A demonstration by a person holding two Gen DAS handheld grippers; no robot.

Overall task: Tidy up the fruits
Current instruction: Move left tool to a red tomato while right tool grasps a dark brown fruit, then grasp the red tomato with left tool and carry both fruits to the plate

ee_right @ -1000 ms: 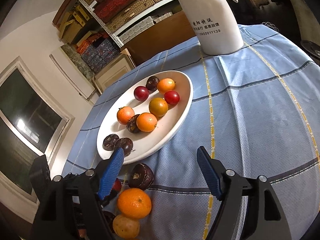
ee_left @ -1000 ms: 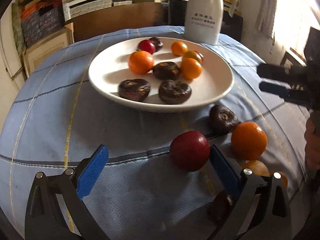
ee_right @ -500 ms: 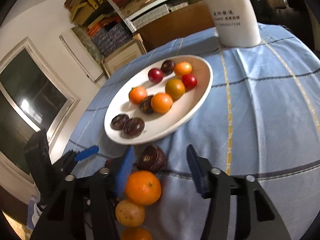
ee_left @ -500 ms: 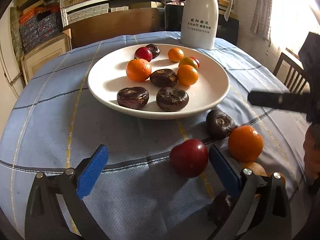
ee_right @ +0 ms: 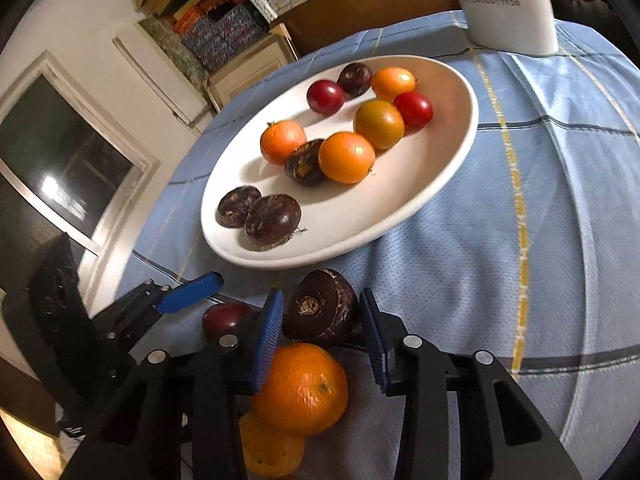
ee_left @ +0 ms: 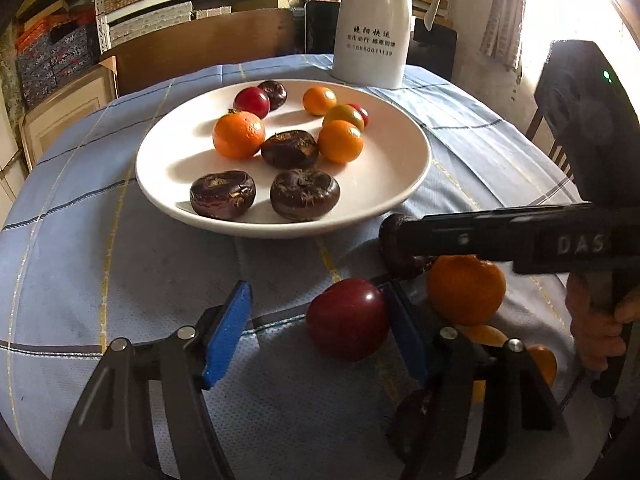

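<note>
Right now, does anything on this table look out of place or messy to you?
Yes: several fruits lie loose on the blue tablecloth instead of on the white plate: a red fruit, a dark brown one between the right gripper fingers, and an orange. Nothing looks spilled or damaged.

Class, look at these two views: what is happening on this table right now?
A person is sorting fruit onto a white plate. The right gripper brackets a dark chestnut-like fruit lying on the cloth just short of the plate; whether its pads touch is unclear. The left gripper is open, with a red fruit against one finger. An orange and other fruit wait beside them.
</note>
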